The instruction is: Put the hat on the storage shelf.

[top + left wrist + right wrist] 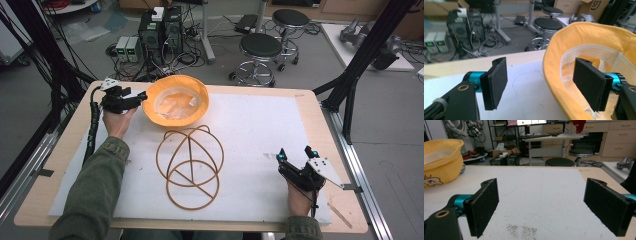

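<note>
An orange-yellow hat [176, 101] lies crown down, like a bowl, at the back left of the white mat [260, 125]. My left gripper [141, 95] is open at the hat's left brim. In the left gripper view the left gripper [542, 82] straddles the brim of the hat [594, 35], one pad outside and the other inside over the pale lining. A brown frame of thin hoops [192, 170] lies flat in front of the hat. My right gripper [295, 153] rests open at the front right, and the right gripper [549, 205] has only mat between its pads. The hat [441, 162] shows at that view's far left.
The mat covers most of a wooden table [310, 107]. Beyond the far edge stand black stools [260, 47] and computer towers [160, 30] with tangled cables. Black frame posts [360, 60] rise at the table's right, and more stand at the left.
</note>
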### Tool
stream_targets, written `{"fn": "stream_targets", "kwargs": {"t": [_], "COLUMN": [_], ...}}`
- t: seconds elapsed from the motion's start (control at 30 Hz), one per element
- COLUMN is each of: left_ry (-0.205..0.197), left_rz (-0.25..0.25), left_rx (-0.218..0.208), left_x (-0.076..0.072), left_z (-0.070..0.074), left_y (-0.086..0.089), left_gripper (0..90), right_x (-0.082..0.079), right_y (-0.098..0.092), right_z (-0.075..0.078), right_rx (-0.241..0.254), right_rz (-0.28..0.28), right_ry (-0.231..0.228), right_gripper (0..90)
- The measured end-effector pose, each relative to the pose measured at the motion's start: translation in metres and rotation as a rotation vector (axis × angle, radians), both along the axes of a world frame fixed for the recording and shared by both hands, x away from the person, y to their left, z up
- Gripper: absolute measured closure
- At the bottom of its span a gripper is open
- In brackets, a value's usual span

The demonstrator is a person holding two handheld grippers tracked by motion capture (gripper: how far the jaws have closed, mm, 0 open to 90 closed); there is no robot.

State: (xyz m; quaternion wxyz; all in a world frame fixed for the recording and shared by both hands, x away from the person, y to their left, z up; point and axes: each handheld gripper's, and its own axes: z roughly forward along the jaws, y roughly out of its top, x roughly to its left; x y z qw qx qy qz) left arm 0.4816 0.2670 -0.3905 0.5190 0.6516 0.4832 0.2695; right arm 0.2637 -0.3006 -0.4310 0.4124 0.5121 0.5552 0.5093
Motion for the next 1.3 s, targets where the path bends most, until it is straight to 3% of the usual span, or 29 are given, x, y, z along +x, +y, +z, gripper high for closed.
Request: {"fn": "stream_targets", "kwargs": {"t": [0.07,0.17,0.2,0.23,0.4,0.43,0.6,0.9,1.0,1.1,1.13,1.2,1.3], "left_ry": [0.022,0.043,0.070,0.093,0.086,0.108,0.153,0.179,0.188,0.203,0.229,0.236,0.240], "left_rz": [-0.008,-0.020,-0.037,-0.066,-0.061,-0.049,-0.028,-0.066,-0.082,-0.116,-0.118,-0.136,-0.125], "left_rx": [-0.060,-0.080,-0.072,-0.038,-0.059,-0.039,-0.049,-0.035,-0.038,-0.070,-0.121,-0.174,-0.158], "left_x": [0.004,0.007,0.011,0.017,0.024,0.029,0.035,0.037,0.037,0.038,0.039,0.039,0.039], "left_z": [-0.005,-0.006,-0.005,0.000,0.007,0.005,-0.004,-0.011,-0.013,-0.014,-0.016,-0.016,-0.015], "left_y": [0.002,0.001,-0.002,-0.010,-0.018,-0.018,-0.013,-0.018,-0.020,-0.020,-0.019,-0.016,-0.017], "left_gripper": [28.5,28.2,26.8,26.5,28.8,28.6,29.0,36.4,45.2,68.3,72.5,81.9,85.3], "right_x": [0.001,0.001,0.001,0.001,0.001,0.001,0.001,0.002,0.002,0.002,0.002,0.003,0.002], "right_y": [0.000,0.000,0.000,0.000,0.000,0.000,0.000,0.001,0.001,0.001,0.001,0.001,0.001], "right_z": [0.000,-0.001,-0.001,-0.001,0.000,0.000,-0.001,-0.001,-0.001,-0.001,-0.001,-0.002,-0.002], "right_rx": [-0.003,-0.007,-0.006,-0.006,-0.007,-0.006,-0.010,-0.011,-0.012,-0.016,-0.017,-0.016,-0.016], "right_rz": [0.000,0.002,0.001,0.002,0.002,0.003,0.012,0.014,0.012,0.010,0.010,0.010,0.009], "right_ry": [-0.001,0.001,0.004,0.005,0.000,-0.001,0.004,0.011,0.013,0.014,0.017,0.018,0.018], "right_gripper": [11.6,11.6,11.6,11.6,11.6,11.6,11.6,11.6,11.6,11.6,11.6,11.6,11.6]}}
